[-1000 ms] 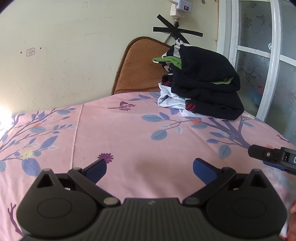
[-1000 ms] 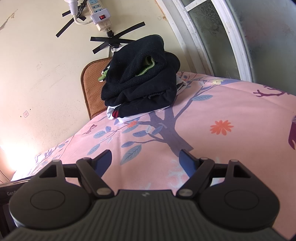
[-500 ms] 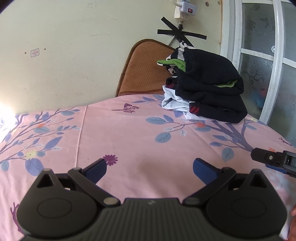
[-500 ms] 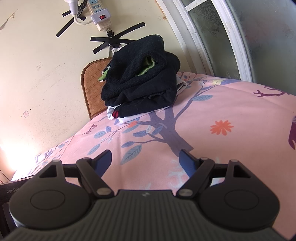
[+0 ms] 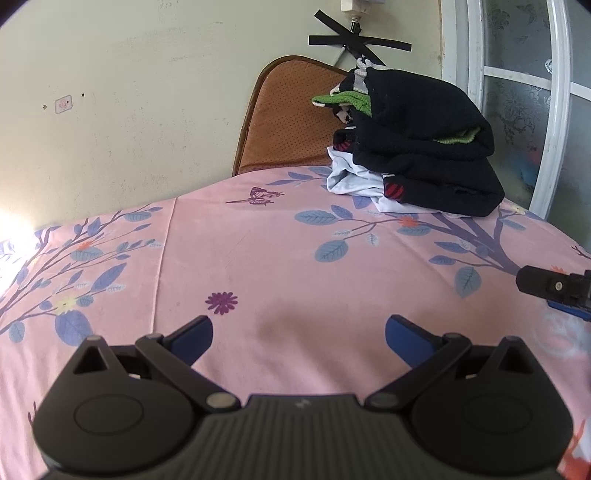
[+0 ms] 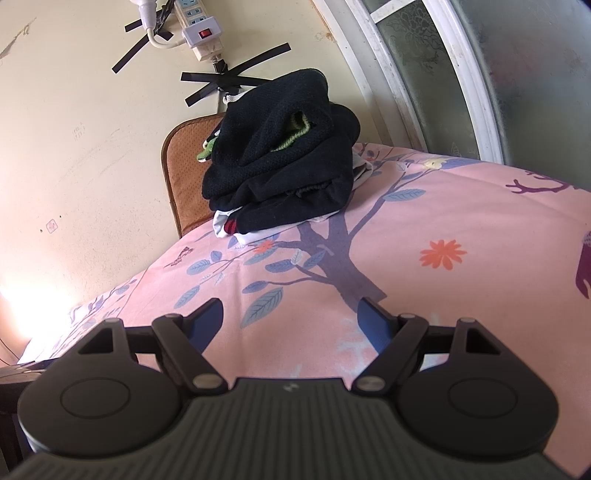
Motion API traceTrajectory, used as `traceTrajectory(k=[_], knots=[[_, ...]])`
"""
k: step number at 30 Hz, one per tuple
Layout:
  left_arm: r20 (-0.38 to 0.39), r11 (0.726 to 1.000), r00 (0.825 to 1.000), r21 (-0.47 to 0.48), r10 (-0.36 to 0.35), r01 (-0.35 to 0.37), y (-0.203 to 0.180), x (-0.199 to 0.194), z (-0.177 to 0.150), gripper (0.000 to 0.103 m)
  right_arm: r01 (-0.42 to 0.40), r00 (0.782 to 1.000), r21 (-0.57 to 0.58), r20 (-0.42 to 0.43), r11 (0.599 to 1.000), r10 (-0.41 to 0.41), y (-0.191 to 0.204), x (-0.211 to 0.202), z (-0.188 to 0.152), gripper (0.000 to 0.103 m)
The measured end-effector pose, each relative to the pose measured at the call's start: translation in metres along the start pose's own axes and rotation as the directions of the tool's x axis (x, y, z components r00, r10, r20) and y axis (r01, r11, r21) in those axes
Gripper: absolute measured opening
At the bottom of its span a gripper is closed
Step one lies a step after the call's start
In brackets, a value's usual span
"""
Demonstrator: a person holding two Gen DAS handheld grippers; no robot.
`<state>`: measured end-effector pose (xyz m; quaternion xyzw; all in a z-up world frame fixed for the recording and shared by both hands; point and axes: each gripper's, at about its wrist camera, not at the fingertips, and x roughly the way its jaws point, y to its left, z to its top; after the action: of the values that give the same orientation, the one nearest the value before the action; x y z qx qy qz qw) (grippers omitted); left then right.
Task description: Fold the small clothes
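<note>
A pile of small clothes (image 5: 413, 144) sits at the far right of the pink floral table cover: black garments on top, green knit poking out, white cloth underneath. It also shows in the right wrist view (image 6: 284, 162). My left gripper (image 5: 299, 330) is open and empty, low over the cover, well short of the pile. My right gripper (image 6: 291, 314) is open and empty over the printed tree trunk. Its tip shows at the right edge of the left wrist view (image 5: 554, 286).
The pink floral cover (image 5: 258, 251) spreads across the table. A brown chair back (image 5: 284, 118) stands behind the pile against a cream wall. A power strip (image 6: 199, 27) is taped to the wall. A white-framed window (image 6: 443, 74) is on the right.
The left wrist view has shifted slightly, so the pile and chair sit a little lower and further right. The right gripper has not moved. Both stay open.
</note>
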<state>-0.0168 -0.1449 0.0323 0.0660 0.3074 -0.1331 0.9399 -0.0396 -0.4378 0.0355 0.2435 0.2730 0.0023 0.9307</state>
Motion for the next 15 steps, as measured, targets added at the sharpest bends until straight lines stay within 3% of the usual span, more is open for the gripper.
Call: traceTrajectory(k=[15], knots=[[-0.029,1.0,1.0,-0.009,0.001,-0.001,0.0022,0.0036,0.0006,0.103,-0.002,1.0,-0.002,0.0,1.0,0.002,-0.0005,0.0007,0.0001,0.082]])
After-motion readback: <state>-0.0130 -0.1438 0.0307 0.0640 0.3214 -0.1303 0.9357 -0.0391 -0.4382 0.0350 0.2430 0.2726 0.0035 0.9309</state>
